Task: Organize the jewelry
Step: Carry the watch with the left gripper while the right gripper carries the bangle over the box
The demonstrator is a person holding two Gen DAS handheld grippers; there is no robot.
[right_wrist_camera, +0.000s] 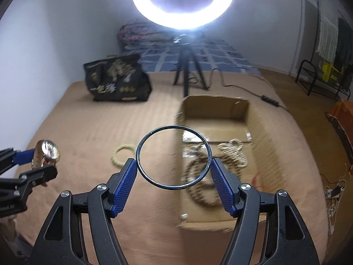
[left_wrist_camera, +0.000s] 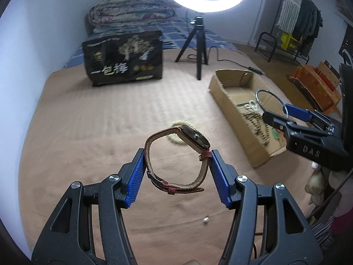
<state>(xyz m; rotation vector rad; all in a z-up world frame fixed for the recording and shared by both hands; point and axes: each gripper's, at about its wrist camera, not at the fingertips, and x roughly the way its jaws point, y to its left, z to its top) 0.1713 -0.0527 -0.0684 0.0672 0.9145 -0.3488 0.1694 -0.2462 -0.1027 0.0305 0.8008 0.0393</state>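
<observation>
My left gripper (left_wrist_camera: 177, 156) is shut on a wristwatch (left_wrist_camera: 176, 156) with a red woven strap, its blue pads pressing the strap loop on both sides, held above the tan bedspread. The watch (right_wrist_camera: 47, 152) also shows at the left edge of the right wrist view. My right gripper (right_wrist_camera: 173, 162) is shut on a thin metal bangle (right_wrist_camera: 141, 141), gripped across its width over the near left side of a cardboard box (right_wrist_camera: 256, 119). The box (left_wrist_camera: 225, 92) holds bead necklaces (right_wrist_camera: 198, 183) and a pale rope bracelet (right_wrist_camera: 237, 149). The right gripper (left_wrist_camera: 284, 112) hangs over that box.
A yellowish bracelet (right_wrist_camera: 122, 154) and a small pale bead (left_wrist_camera: 205, 219) lie on the bedspread (left_wrist_camera: 88, 132). A black printed bag (left_wrist_camera: 123, 59) and a ring light on a tripod (left_wrist_camera: 197, 44) stand farther back. A cable (right_wrist_camera: 247, 88) runs behind the box.
</observation>
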